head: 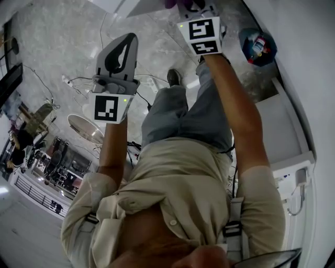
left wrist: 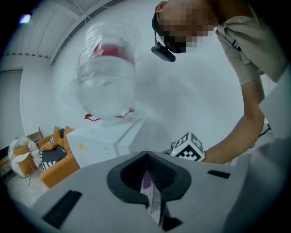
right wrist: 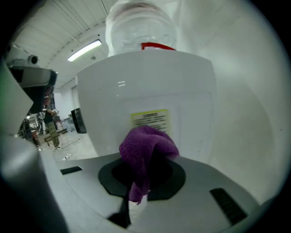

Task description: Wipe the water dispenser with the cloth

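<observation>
The water dispenser is a white box (right wrist: 145, 91) with a yellow label (right wrist: 150, 120) and a clear bottle (right wrist: 141, 27) on top. In the right gripper view a purple cloth (right wrist: 145, 152) bunches out of my jaws, close in front of the labelled panel; I cannot tell whether it touches. My right gripper (head: 194, 6) is shut on that cloth at the top edge of the head view. My left gripper (head: 127, 41) is shut and holds nothing, its jaws meeting in a seam (left wrist: 146, 157). From there I see the dispenser (left wrist: 104, 141) and bottle (left wrist: 107, 82) beyond it.
A blue bin (head: 257, 46) stands on the marble floor at the upper right. White cabinet edges (head: 285, 131) run along the right. Cables and a power strip (head: 78, 81) lie at the left. An orange seat (left wrist: 59, 159) is beside the dispenser.
</observation>
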A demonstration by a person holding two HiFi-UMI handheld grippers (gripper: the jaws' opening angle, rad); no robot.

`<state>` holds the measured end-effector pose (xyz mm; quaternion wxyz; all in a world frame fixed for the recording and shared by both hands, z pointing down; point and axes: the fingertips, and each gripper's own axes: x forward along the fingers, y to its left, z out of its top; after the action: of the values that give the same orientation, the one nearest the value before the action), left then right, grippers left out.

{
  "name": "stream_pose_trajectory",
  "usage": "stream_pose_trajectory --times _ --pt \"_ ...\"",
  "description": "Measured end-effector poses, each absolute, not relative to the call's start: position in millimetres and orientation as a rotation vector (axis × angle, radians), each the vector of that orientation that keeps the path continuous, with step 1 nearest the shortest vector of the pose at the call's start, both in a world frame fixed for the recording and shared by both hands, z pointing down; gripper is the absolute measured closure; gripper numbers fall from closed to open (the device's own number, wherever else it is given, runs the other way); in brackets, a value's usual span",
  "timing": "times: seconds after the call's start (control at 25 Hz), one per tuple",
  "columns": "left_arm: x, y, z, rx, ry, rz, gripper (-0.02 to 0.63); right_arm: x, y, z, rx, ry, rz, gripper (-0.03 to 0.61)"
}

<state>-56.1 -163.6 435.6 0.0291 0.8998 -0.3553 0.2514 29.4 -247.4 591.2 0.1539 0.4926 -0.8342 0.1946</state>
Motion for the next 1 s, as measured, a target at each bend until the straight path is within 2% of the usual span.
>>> stream_pose_trajectory --times 0.24,0.48,0.68,0.88,1.0 --pt "-50.5 -161.8 445.8 2.793 -1.058 0.774 0.597 -40.9 -201.0 592.5 1.191 -2.501 0.535 0.535" --pt "-43.7 -156.4 459.2 2.805 -1.033 0.771 0.597 -41.6 -198.2 605.3 1.018 -2.554 0.347 0.534" --pt "-45.5 -153.4 467.1 2.799 -1.032 0.773 0.597 5.5 -232.5 633.7 1.062 -2.467 0.257 0.534" --pt "-56.4 -150.6 474.3 2.791 -1.041 0.794 0.597 102.1 -300.8 628.5 1.509 -2.305 0.377 0.535" --pt "-60.6 -150.5 479.8 2.793 -1.04 0.8 0.597 134.8 -320.0 629.5 1.704 -2.245 0.491 0.534"
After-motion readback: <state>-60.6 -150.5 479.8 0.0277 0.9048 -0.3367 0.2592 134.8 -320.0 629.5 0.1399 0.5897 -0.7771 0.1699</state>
